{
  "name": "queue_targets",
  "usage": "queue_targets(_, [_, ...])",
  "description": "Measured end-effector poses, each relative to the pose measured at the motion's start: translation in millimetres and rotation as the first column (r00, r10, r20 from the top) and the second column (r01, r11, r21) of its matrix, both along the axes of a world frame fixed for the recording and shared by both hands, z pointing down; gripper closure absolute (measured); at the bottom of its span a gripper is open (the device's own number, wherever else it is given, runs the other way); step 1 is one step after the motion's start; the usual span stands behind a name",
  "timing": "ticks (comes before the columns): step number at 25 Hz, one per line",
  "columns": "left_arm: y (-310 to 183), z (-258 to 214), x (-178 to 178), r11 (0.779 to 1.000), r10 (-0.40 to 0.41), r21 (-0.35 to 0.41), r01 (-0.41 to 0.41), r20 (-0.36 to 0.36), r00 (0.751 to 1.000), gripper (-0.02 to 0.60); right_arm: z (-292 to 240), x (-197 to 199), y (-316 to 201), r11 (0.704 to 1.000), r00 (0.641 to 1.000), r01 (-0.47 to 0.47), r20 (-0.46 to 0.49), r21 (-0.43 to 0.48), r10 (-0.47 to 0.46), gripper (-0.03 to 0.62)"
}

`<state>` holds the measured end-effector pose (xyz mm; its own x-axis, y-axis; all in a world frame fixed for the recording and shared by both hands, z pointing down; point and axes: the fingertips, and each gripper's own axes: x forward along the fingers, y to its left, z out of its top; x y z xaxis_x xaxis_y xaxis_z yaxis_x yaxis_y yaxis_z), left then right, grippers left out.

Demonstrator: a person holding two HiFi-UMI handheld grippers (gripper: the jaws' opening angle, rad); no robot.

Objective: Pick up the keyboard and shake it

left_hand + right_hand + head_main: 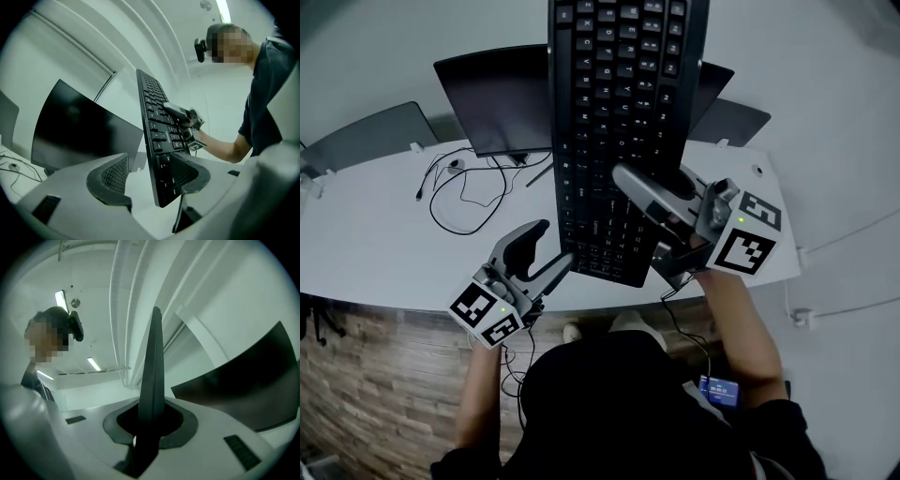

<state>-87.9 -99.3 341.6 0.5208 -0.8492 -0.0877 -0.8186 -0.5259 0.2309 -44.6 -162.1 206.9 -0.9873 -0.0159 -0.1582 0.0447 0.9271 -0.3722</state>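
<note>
A black keyboard (pixel 619 122) is lifted off the white table (pixel 375 244) and stands on end, its keys facing me. My right gripper (pixel 652 225) is shut on its lower right edge, one jaw across the keys and the other behind. In the right gripper view the keyboard (pixel 153 371) shows edge-on, pinched between the pads. My left gripper (pixel 548 251) stands open at the lower left corner. In the left gripper view that corner of the keyboard (pixel 157 122) sits between the wide jaws, with a clear gap to the left pad (pixel 115 176).
A dark monitor (pixel 492 98) stands at the back of the table behind the keyboard, with loose black cables (pixel 464 192) in front of it. A grey screen (pixel 370 136) is at the back left. The person's head and arms fill the bottom of the head view.
</note>
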Motion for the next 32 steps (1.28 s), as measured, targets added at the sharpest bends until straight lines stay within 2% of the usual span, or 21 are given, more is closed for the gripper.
queue_targets(6, [4,-6,2,0.997,0.071,0.015,-0.07,-0.161,0.984,0.305,-15,4,-9,0.997,0.993,0.022,0.117,-0.077,-0.013,0.517])
queue_targets(10, [5,-14,5,0.994,0.109,0.054,-0.098,-0.272,0.956,0.307,-22,9,-16,0.989,0.979,0.057,0.204,-0.138,-0.028,0.517])
queue_targets(14, [10,-21,11,0.987,0.141,0.114,-0.11,-0.322,0.936,0.307,-27,16,-20,0.983,0.962,0.068,0.273,-0.172,-0.019,0.517])
queue_targets(17, [7,-23,13,0.984,0.163,0.13,-0.121,-0.392,0.905,0.307,-26,16,-27,0.973,0.95,0.08,0.312,-0.216,-0.009,0.517])
queue_targets(21, [4,-28,13,0.977,0.2,0.17,-0.131,-0.498,0.844,0.307,-25,16,-34,0.975,0.942,0.062,0.335,-0.213,0.014,0.517])
queue_targets(26, [11,-40,21,0.959,0.255,0.241,-0.15,-0.502,0.826,0.307,-29,18,-29,0.969,0.929,0.063,0.369,-0.238,0.03,0.517])
queue_targets(32, [8,-47,28,0.946,0.295,0.28,-0.161,-0.548,0.782,0.307,-24,17,-32,0.954,0.91,0.079,0.412,-0.29,0.05,0.517])
